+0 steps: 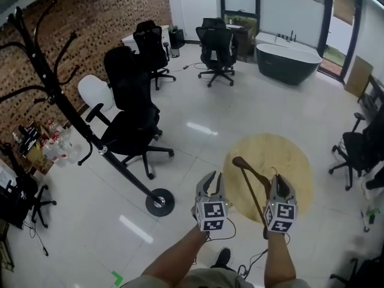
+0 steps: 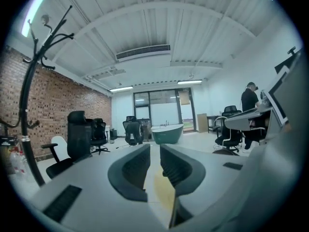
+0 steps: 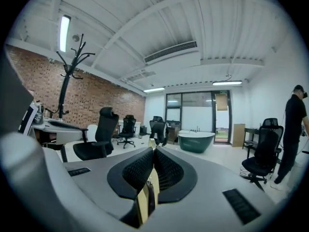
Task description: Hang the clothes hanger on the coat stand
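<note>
wooden clothes hanger (image 1: 252, 174) sits clamped in the right gripper (image 1: 278, 180), well apart from the coat stand (image 1: 66, 105), nothing hung yet; left gripper (image 1: 210, 182) nearer the stand, jaws apart, empty.

Left gripper (image 1: 211, 182) and right gripper (image 1: 278, 182): pale grey moulded shells with dark ribbed pads (image 2: 135, 168). Black rectangular slots (image 2: 60, 203) sit at roughly 4 and 8 o'clock of the pads. Each unit carries a white cube (image 1: 210, 215) with black square markers at its 6 o'clock end. Thin black cables (image 1: 231, 236) trail below. Forearms are unsleeved. Olive garment (image 1: 210, 279) and one dark shoe (image 1: 223, 258) appear at 6 o'clock in the head view.
</note>
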